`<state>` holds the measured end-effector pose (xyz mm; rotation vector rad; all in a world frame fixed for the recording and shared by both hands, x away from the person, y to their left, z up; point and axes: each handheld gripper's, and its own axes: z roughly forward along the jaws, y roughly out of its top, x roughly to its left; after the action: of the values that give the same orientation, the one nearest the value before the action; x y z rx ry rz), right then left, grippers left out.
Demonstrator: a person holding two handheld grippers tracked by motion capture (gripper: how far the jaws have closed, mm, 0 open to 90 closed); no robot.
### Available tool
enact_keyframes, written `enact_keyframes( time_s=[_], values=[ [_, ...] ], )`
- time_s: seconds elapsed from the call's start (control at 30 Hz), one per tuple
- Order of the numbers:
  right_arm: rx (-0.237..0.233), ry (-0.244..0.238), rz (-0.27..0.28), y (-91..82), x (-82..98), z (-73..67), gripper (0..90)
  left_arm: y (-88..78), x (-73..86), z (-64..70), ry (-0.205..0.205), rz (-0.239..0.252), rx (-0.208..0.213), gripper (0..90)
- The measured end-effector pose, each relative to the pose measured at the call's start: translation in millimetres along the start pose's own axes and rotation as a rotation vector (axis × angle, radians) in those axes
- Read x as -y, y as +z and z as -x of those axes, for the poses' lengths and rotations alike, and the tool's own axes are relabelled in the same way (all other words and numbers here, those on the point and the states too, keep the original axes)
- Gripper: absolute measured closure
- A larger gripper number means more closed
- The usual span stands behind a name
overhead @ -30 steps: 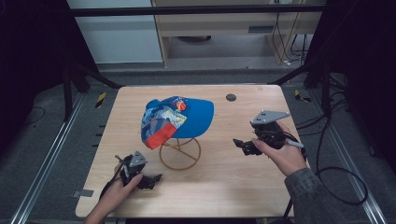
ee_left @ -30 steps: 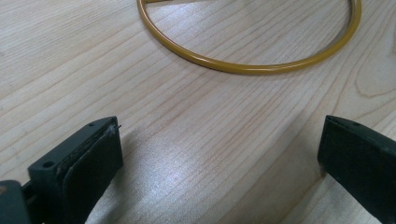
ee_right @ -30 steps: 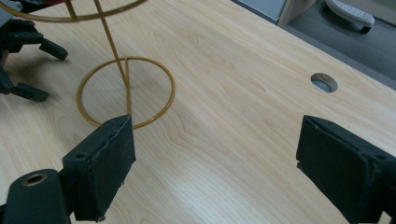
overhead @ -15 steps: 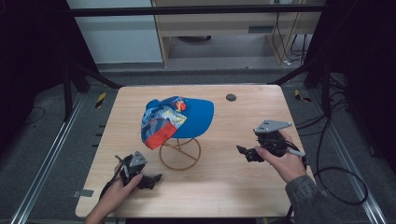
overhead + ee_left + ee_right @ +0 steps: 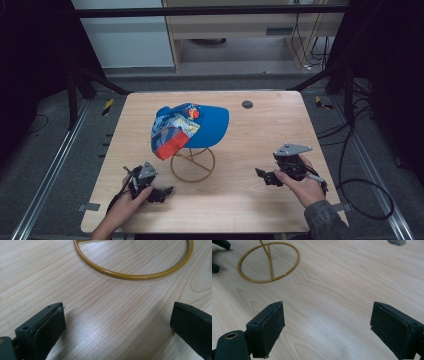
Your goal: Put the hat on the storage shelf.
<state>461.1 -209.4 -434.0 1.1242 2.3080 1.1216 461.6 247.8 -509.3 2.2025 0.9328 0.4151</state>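
Left gripper (image 5: 159, 192) in person's left hand (image 5: 131, 201), low at near-left desk edge, jaws released, spread wide over bare light wooden desk (image 5: 250, 210), pointing toward stand. Right gripper (image 5: 263, 175) in right hand (image 5: 299, 183), near-right, jaws likewise released, nothing between, aimed left. Between them, farther: yellow wire ring stand (image 5: 192, 164) carrying blue cap with patterned red-and-blue front panel (image 5: 187, 129), mid-desk. Right gripper view: ring base with crossbar (image 5: 269, 262), cap out of frame; left gripper view: near arc of ring (image 5: 135, 265) only. Far desk: small dark round disc (image 5: 247, 104).

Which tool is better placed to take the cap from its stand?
Probably the left tool: open, it lies closer to the stand, under the cap. The right tool, also open, sits farther away.
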Motion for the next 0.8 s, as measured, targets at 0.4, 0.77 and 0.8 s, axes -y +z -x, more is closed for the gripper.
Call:
enact_keyframes(
  time_s=[0.4,0.77,0.8],
  values=[
    [0.0,0.03,-0.041,20.2,23.9,2.4,11.8,0.0,0.0,0.0,0.0,0.0,0.0,0.0],
    [0.008,0.08,-0.059,39.2,43.2,5.0,10.4,0.0,0.0,0.0,0.0,0.0,0.0,0.0],
    [0.015,0.09,-0.065,41.7,45.4,4.9,10.3,0.0,0.0,0.0,0.0,0.0,0.0,0.0]
  ],
)
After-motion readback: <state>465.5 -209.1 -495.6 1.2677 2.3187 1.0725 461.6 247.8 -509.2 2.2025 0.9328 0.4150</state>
